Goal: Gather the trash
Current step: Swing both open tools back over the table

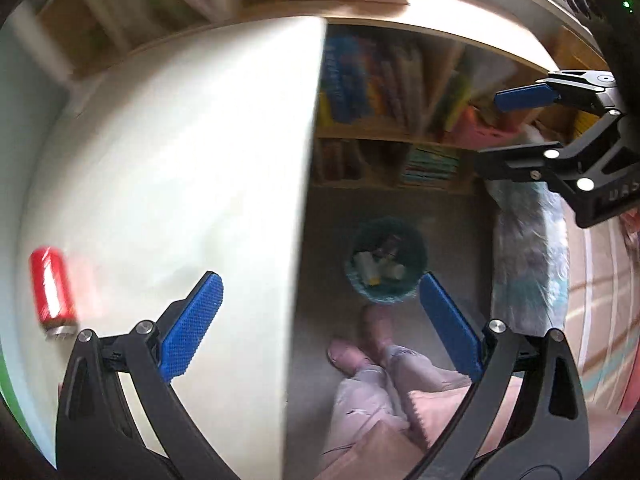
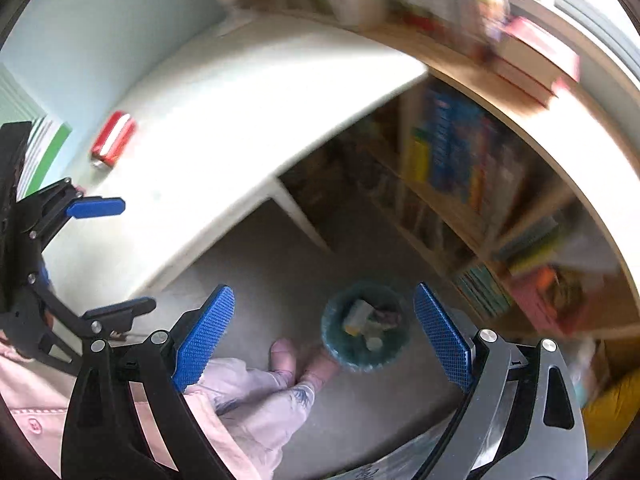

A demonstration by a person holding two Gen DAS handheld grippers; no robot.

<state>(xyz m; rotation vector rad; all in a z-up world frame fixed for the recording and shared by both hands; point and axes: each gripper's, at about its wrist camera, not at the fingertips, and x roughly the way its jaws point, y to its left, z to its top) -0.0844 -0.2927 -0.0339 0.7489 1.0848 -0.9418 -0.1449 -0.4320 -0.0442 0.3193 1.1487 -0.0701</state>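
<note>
Left gripper (image 1: 320,320) is hanging wide open with nothing between its blue pads, hovering over the desk's right edge. The red can (image 1: 52,288) is lying on its side on the white desk (image 1: 180,160), close to the left edge and smeared by motion blur, so its label is unreadable. Right gripper (image 2: 324,332) is gaping open too, pads empty, looking straight down at the teal bin (image 2: 332,344) standing on the floor off the desk's edge, with pale scraps inside that are too blurred to name. A crinkled clear plastic piece (image 1: 528,264) is showing just below the right gripper in the left view; what is holding it is impossible to tell. The person's feet (image 1: 372,332) are touching the bin's near side. The bookshelf (image 1: 400,136) behind is blurring badly.
</note>
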